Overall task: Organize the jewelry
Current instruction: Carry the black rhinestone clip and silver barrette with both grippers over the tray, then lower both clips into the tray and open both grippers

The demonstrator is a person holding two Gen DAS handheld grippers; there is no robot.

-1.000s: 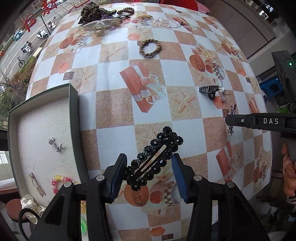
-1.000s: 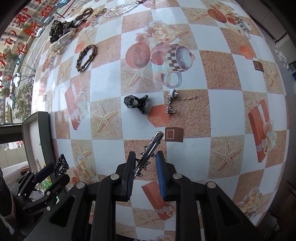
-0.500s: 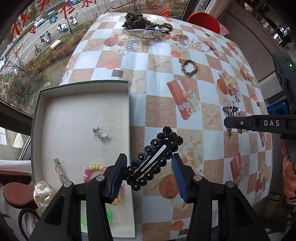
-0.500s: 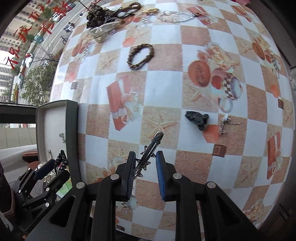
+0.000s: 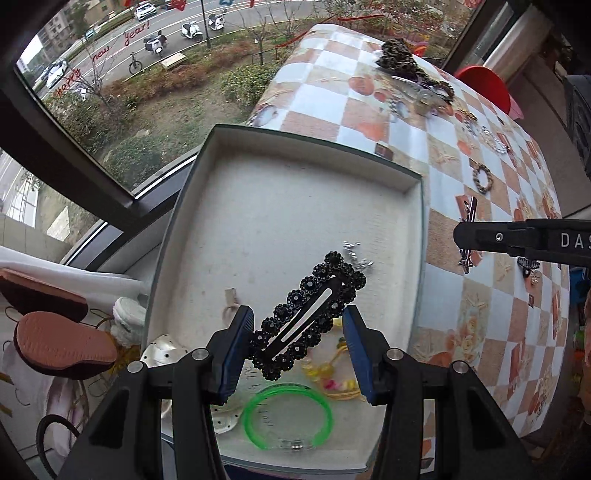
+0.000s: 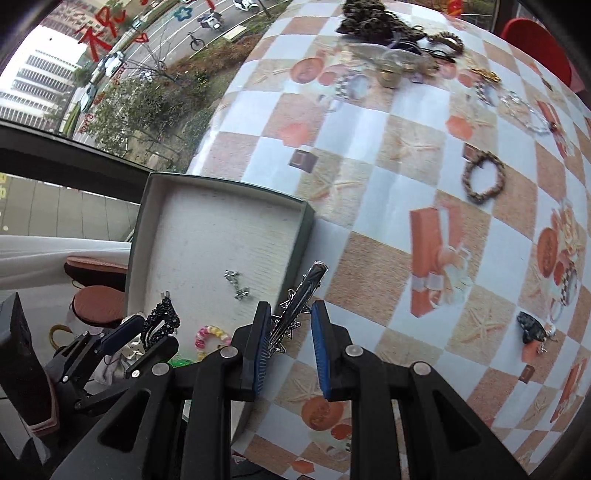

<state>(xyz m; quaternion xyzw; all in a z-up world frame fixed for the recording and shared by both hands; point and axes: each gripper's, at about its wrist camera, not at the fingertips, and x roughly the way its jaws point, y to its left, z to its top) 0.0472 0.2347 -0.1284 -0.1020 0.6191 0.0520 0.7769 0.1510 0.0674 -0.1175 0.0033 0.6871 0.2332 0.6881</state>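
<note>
My left gripper is shut on a black beaded hair clip and holds it above the near part of the open white-lined box. The box holds a green bangle, a pastel bead bracelet and a small silver piece. My right gripper is shut on a silver star hair clip, held just right of the box's right wall. The left gripper and its black clip also show in the right wrist view.
Jewelry lies on the checkered tablecloth: a braided brown ring, a black claw clip, and a heap of chains and bracelets at the far end. Slippers lie on the floor left of the box, below a window.
Both grippers have moved left toward the box with their clips. The left one now hangs over the box interior; the right one has reached the box's right edge.
</note>
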